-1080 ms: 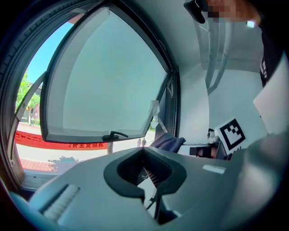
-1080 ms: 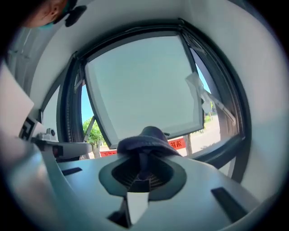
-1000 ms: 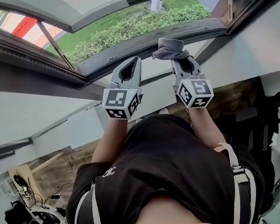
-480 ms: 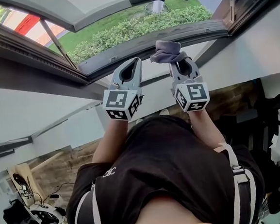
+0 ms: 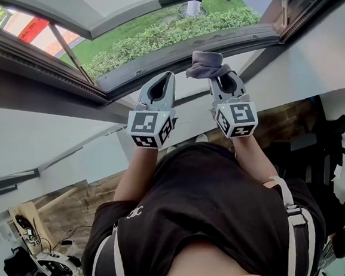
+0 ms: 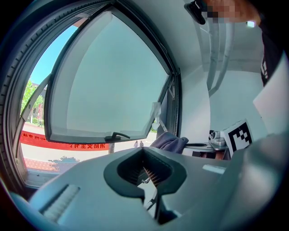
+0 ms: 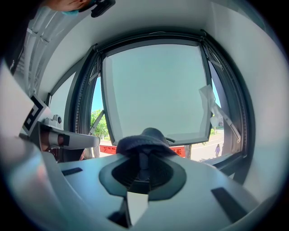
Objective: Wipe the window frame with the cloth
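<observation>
Pinching the cloth (image 5: 207,63) near the window frame (image 5: 184,50), hedge (image 5: 169,32) beyond.

The cloth (image 5: 205,63) is partly buried between the right gripper's (image 5: 220,77) jaws. The window frame (image 5: 183,49) runs off the head view's edges (two distant figures (image 6: 136,144) are too small to make out).

Both units share one build. My left gripper (image 5: 166,76) and right gripper (image 5: 220,76) have pale grey moulded shells, each with a dark-rimmed teardrop opening behind the jaws. At the rear of each sits a cube (image 5: 150,128) printed with black-and-white square markers. Inside the left opening I read ribbed pads (image 6: 152,174). The person wears a black short-sleeved shirt (image 5: 209,209) with a small white chest logo (image 5: 134,213) and pale grey shoulder straps (image 5: 294,217).
</observation>
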A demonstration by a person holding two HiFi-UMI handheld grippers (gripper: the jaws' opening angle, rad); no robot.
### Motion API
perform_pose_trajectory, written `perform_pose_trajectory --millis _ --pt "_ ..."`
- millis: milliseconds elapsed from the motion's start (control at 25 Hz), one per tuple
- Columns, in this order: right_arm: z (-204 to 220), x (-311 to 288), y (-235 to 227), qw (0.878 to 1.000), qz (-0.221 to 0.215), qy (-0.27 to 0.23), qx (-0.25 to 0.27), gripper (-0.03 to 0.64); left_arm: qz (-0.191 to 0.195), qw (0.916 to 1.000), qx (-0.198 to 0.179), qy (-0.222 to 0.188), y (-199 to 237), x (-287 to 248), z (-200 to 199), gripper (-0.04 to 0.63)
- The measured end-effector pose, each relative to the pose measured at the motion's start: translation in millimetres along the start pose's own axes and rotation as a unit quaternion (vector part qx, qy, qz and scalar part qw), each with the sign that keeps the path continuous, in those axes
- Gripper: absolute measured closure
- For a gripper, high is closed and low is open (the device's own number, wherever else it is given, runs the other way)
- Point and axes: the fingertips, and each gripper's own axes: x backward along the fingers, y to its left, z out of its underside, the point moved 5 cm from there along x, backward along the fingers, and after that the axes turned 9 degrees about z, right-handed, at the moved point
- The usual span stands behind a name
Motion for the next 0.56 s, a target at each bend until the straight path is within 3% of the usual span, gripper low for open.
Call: perform_pose_trajectory --millis 560 --pt "3.8 0.9 -1.1 1.000 -0.006 0.006 -0.002 0.574 -0.002 1.0000 0.002 0.006 -3.0 -0.5 4.0 0.584"
